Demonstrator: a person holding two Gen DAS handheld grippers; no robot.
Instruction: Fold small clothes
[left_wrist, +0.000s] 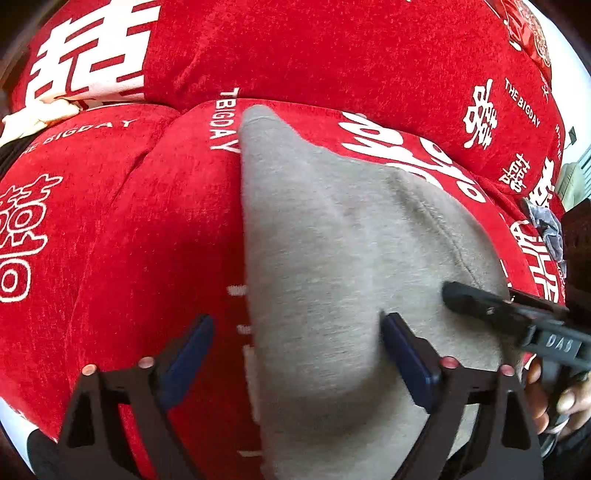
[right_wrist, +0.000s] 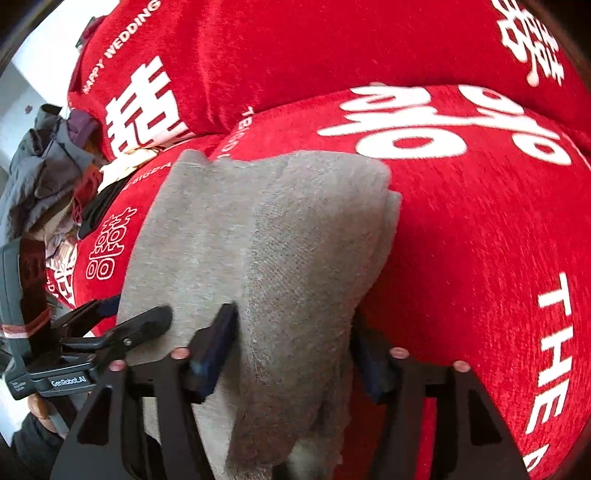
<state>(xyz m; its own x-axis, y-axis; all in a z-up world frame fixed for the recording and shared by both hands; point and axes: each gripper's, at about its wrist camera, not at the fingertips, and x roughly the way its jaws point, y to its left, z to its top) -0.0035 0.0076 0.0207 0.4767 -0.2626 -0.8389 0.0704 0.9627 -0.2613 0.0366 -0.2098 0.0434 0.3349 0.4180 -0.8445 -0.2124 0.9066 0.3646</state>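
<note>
Grey garment (left_wrist: 332, 258) lies on red sofa cover (left_wrist: 147, 240); both tongs (left_wrist: 295, 350) (right_wrist: 291, 354) spread wide.

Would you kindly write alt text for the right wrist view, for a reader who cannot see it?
A grey knit garment lies on a red sofa cushion with white lettering, and the open right gripper straddles its near end. The left gripper reaches in from the left at the garment's edge, with a pile of clothes behind it.
</note>
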